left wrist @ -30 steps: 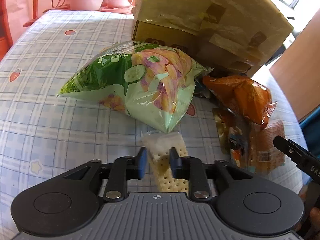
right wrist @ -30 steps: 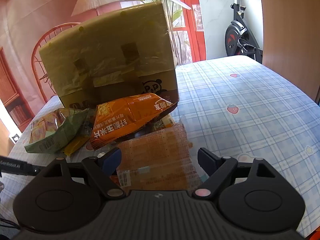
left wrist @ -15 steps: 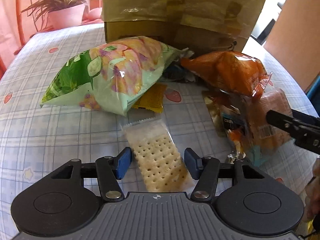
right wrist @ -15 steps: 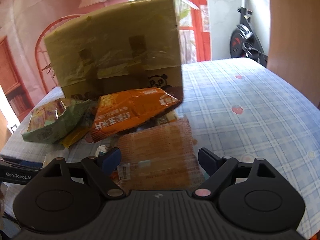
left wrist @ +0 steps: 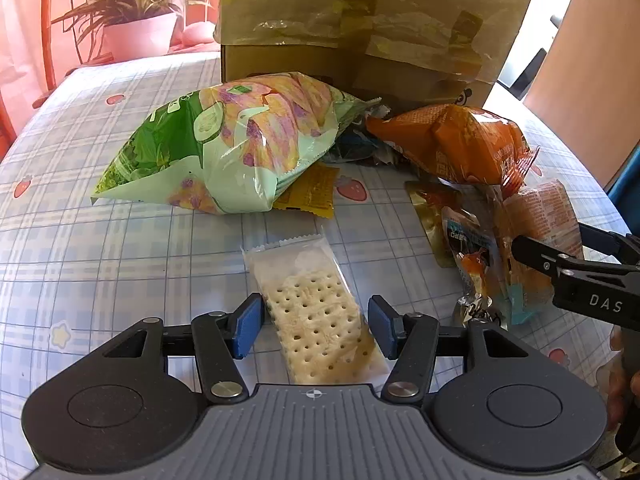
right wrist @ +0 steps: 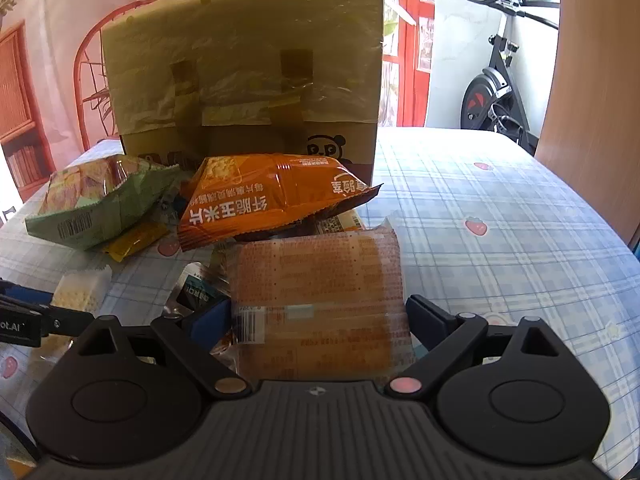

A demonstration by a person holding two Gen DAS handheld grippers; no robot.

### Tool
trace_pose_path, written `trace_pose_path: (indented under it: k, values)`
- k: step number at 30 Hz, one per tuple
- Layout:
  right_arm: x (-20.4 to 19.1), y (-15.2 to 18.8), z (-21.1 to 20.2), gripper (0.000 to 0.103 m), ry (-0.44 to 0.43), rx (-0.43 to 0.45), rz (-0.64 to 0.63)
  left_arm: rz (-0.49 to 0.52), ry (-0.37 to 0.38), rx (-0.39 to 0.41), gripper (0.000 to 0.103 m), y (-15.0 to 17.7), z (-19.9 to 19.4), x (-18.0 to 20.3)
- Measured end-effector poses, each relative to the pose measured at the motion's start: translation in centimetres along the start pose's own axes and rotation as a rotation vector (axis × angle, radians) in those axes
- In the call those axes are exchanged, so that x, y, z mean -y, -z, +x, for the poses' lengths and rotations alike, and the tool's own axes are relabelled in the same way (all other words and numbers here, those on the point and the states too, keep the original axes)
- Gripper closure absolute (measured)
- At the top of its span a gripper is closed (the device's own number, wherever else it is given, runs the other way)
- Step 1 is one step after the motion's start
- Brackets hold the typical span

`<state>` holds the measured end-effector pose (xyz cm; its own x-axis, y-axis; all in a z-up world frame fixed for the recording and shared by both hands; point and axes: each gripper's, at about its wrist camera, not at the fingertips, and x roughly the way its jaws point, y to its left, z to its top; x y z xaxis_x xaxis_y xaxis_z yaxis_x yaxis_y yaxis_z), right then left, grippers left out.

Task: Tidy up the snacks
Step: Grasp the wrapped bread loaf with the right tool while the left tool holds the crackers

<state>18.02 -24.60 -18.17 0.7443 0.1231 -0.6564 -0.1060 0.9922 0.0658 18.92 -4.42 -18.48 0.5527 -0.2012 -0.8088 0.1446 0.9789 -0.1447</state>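
Grasp step: left gripper (left wrist: 316,320) jaws open astride the cracker pack (left wrist: 316,312) on the table (left wrist: 120,260), right gripper (right wrist: 318,320) jaws opening around the orange pack (right wrist: 320,300); next, close both.

A table (left wrist: 120,248) under a blue-and-white checked cloth printed with strawberries and stars fills both views. Beyond its far edge, a potted plant (left wrist: 136,20) with long striped leaves stands in a pink pot beside a red chair (left wrist: 48,40). An exercise bike (right wrist: 496,88) stands by a white wall, near a red door frame (right wrist: 412,60). A wooden panel (right wrist: 592,100) rises at the right
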Motion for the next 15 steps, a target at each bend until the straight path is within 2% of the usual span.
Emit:
trace_pose_path:
  k: [4,7,15]
  values:
    - [-0.3,0.4,0.1,0.008,0.016,0.007,-0.025,-0.013,0.011,0.015,0.045,0.3,-0.1,-0.3]
    - [-0.4,0.5,0.0,0.011,0.021,0.017,-0.030,-0.048,0.089,0.020,0.046,0.5,-0.5,-0.7]
    - [1.1,0.1,-1.1,0.024,-0.034,0.021,0.055,-0.005,0.109,0.084,0.046,0.3,-2.4,0.2]
